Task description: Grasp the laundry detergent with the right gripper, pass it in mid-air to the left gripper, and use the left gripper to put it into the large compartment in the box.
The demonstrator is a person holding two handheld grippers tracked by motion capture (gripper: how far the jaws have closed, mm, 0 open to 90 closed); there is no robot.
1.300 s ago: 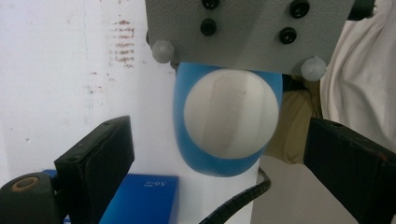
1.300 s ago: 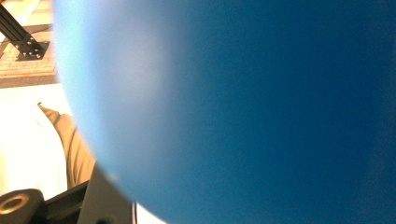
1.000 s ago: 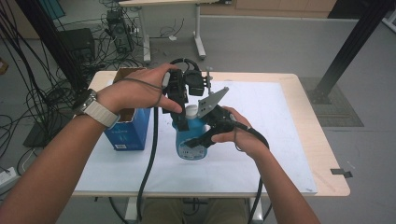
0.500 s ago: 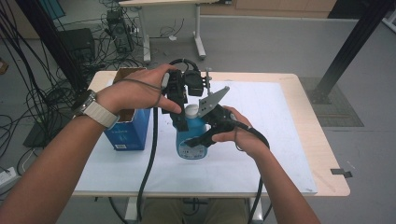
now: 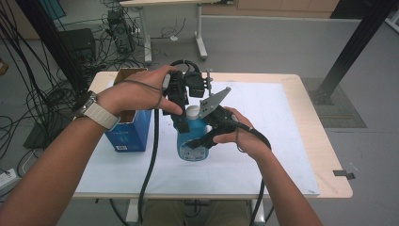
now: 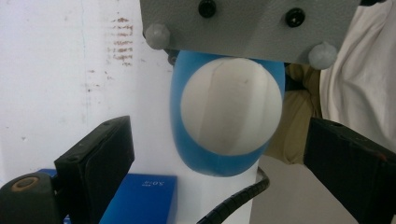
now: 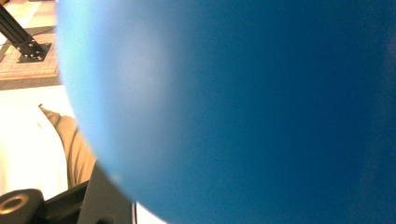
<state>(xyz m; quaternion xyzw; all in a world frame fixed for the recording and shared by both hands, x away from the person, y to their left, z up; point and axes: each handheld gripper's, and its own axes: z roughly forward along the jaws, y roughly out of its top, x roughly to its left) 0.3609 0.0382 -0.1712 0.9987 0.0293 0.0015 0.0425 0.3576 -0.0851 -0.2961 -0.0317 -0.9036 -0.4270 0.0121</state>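
A blue bottle (image 5: 189, 143) with a white cap (image 5: 192, 112) stands upright on the white mat (image 5: 273, 141). My right gripper (image 5: 203, 140) comes in from the right and is shut on the bottle's body; in the right gripper view the blue bottle (image 7: 257, 112) sits tight against the camera. My left gripper (image 5: 184, 118) hangs over the bottle and points down. In the left gripper view the white cap (image 6: 231, 105) lies between the two black jaws, which stand apart on either side without touching it. The right gripper's grey plate (image 6: 247, 28) shows just above the cap.
An open blue carton (image 5: 127, 132) stands on the mat to the left of the bottle, under my left forearm; the same blue carton (image 6: 140, 198) shows low in the left gripper view. Both grippers trail black cables toward the table's near edge (image 5: 211, 195).
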